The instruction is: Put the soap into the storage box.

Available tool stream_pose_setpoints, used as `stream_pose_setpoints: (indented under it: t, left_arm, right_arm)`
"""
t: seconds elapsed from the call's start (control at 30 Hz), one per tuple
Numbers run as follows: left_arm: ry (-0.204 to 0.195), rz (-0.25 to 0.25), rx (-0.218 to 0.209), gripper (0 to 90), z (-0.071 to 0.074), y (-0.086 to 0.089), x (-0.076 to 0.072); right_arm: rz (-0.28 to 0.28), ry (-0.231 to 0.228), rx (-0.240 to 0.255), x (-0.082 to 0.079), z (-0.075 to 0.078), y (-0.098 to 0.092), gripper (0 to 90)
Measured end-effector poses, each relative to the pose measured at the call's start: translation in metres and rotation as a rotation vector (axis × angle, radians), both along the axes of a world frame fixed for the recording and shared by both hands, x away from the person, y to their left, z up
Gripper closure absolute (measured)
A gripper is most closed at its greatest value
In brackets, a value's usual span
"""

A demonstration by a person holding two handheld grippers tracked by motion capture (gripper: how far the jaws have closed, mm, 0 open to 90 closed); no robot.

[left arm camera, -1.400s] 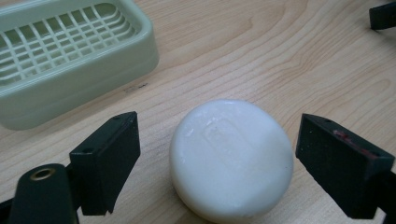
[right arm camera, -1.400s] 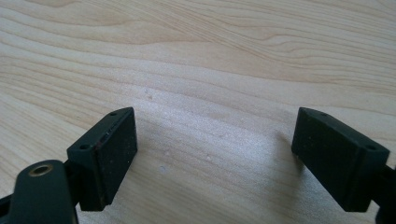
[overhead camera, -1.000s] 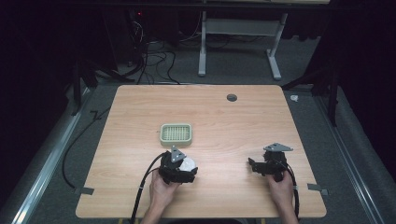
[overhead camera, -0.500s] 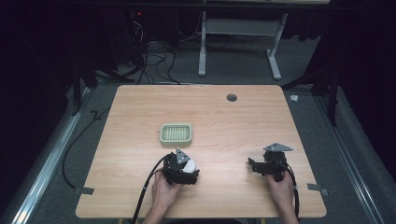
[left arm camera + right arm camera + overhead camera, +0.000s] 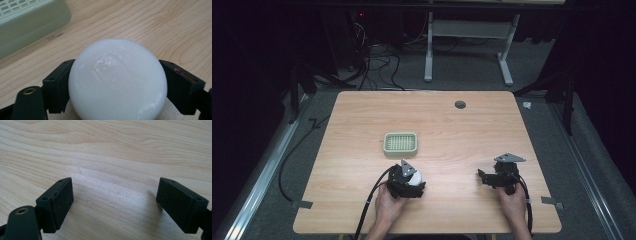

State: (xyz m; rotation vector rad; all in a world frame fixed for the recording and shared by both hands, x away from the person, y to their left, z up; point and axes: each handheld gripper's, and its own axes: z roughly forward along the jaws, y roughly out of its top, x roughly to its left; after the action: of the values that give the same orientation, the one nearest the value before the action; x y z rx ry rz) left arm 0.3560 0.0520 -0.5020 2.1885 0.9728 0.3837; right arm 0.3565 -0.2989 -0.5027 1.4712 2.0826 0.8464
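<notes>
A round white bar of soap with a faint stamped mark sits between the black jaws of my left gripper, which is shut on it just above the wooden table. From above, that left gripper with the soap is at the table's near middle, a short way in front of a pale green slotted soap dish. The dish shows at the upper left of the left gripper view. My right gripper rests at the near right, and its jaws stand wide open over bare wood.
The wooden table has a round cable hole near its far edge. Tape tabs mark the near corners. Cables and a desk frame lie on the dark floor beyond the table.
</notes>
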Motion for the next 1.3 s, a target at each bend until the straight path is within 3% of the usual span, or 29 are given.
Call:
stream_pose_setpoints:
  t: [0.13,0.6,1.03,1.3]
  left_arm:
    - [-0.005,0.005,-0.005,23.8,0.000,0.002,0.000]
    - [0.001,0.010,-0.007,24.4,0.002,0.004,0.001]
    - [-0.010,-0.007,-0.034,24.5,0.022,0.010,0.001]
    - [0.009,-0.015,-0.043,24.5,0.028,0.013,0.003]
  right_arm:
    - [0.000,0.000,0.000,0.000,0.000,0.000,15.1]
    - [0.003,-0.001,-0.001,0.000,0.000,0.000,15.1]
    - [0.004,0.001,-0.001,0.000,0.000,0.000,15.1]
    - [0.005,0.000,-0.001,0.000,0.000,0.000,15.1]
